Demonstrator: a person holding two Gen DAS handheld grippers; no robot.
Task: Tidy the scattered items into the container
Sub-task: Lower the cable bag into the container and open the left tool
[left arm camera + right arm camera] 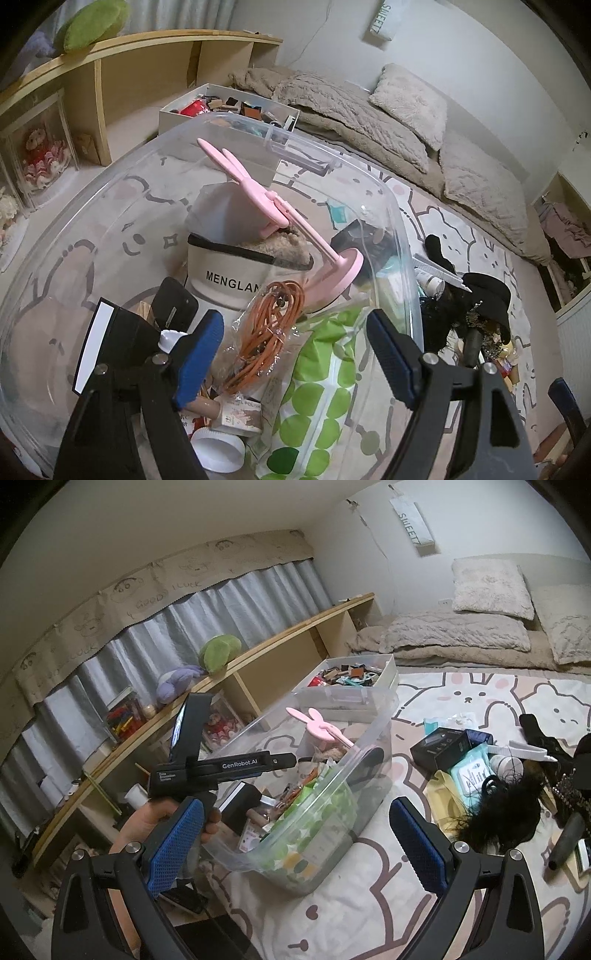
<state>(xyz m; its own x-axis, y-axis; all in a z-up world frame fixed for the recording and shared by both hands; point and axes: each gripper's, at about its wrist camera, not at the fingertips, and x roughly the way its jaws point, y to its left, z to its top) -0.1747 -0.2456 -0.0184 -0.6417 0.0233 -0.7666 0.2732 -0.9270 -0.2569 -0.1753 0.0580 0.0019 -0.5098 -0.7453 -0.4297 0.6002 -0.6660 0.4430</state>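
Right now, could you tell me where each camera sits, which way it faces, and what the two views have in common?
Left wrist: sits on the left gripper, jaws open, looking down into the clear bin; only its own fingers show.
Right wrist: sits on the right gripper, jaws open, held back above the rug, facing the bin from outside; the left gripper and the hand holding it show.
Shared: the bin, pink bunny stand, white box.

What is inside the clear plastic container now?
The clear plastic container holds a pink bunny stand, a white MENGLAN pouch, a bagged orange cord, a green-dotted bag and nail polish. Anything beneath these is covered.
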